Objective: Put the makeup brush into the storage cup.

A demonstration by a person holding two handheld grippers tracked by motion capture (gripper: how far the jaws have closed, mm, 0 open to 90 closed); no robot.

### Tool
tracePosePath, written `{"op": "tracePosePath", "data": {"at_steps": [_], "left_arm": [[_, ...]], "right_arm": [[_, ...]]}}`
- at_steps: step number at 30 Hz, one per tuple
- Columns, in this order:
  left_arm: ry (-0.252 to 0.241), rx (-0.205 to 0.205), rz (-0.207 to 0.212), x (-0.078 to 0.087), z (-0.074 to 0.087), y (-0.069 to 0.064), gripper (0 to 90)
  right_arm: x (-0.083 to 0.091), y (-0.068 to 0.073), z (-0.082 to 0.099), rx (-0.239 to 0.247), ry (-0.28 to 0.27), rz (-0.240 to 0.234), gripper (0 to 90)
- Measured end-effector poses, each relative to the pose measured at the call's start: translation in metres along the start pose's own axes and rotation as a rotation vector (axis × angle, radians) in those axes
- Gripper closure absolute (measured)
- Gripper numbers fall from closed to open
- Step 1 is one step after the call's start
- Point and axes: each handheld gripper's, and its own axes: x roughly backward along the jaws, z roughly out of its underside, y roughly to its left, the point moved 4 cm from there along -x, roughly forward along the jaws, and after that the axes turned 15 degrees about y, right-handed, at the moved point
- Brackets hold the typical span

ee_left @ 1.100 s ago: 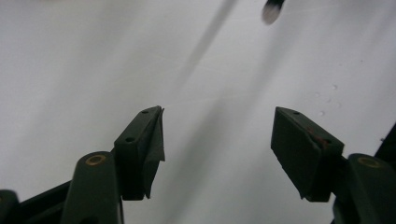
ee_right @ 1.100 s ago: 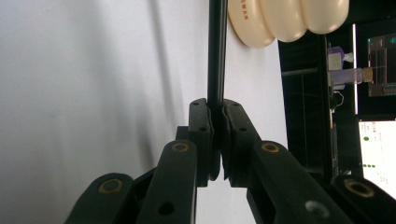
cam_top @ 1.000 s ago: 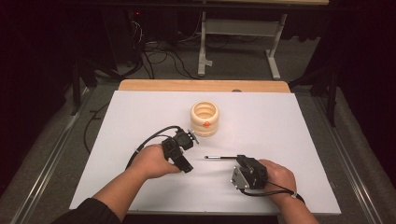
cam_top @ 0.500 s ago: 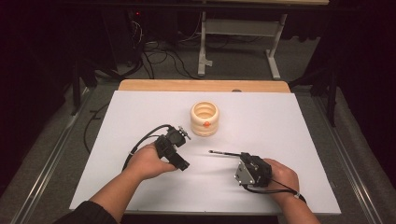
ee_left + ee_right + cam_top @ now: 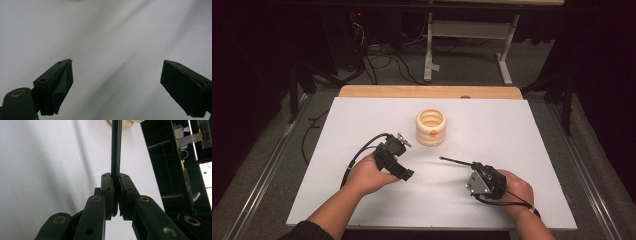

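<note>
A cream ribbed cup [image 5: 431, 127] with an orange dot stands at the middle of the white table [image 5: 522, 130]. My right gripper [image 5: 471, 166] is shut on a thin black rod [image 5: 455, 161], which points left and away toward the cup. In the right gripper view the rod [image 5: 116, 147] rises from the closed right gripper [image 5: 116, 178] toward the cup's rim [image 5: 125, 123]. My left gripper [image 5: 402, 158] is held left of the rod and in front of the cup. Its jaws have just been opening, and the left gripper [image 5: 117, 72] has only bare table between its fingers [image 5: 60, 80].
A wooden strip [image 5: 427, 91] runs along the table's far edge. Beyond it are cables and a metal stand [image 5: 467, 30] on the dark floor. A black cable [image 5: 359, 152] trails from the left gripper across the table.
The rod's free tip has swung away from me toward the cup, and the right hand has shifted slightly right. The left hand has drawn a little left, off the rod.
</note>
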Motion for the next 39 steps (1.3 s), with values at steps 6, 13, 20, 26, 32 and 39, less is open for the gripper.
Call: {"op": "tracePosePath", "data": {"at_steps": [6, 13, 20, 26, 32, 39], "left_arm": [[-0.046, 0.045, 0.0, -0.004, 0.005, 0.006, 8.3], [-0.134, 0.086, -0.015, -0.007, 0.011, 0.011, 6.0], [-0.208, 0.122, 0.003, -0.011, 0.01, 0.01, 4.8], [-0.287, 0.147, 0.018, -0.017, 0.012, 0.008, 5.1], [-0.341, 0.18, 0.025, -0.019, 0.019, 0.012, 5.1], [-0.425, 0.246, 0.032, -0.02, 0.032, 0.017, 3.4]], "right_arm": [[0.001, 0.0, 0.0, -0.061, -0.011, -0.027, 86.2], [-0.002, -0.002, 0.002, -0.118, -0.025, -0.05, 86.2], [-0.005, -0.005, 0.006, -0.166, -0.025, -0.07, 86.2], [-0.006, -0.007, 0.01, -0.211, -0.018, -0.093, 86.3], [-0.008, -0.01, 0.01, -0.206, -0.032, -0.093, 86.3], [-0.008, -0.011, 0.012, -0.283, -0.036, -0.118, 86.2]]}}
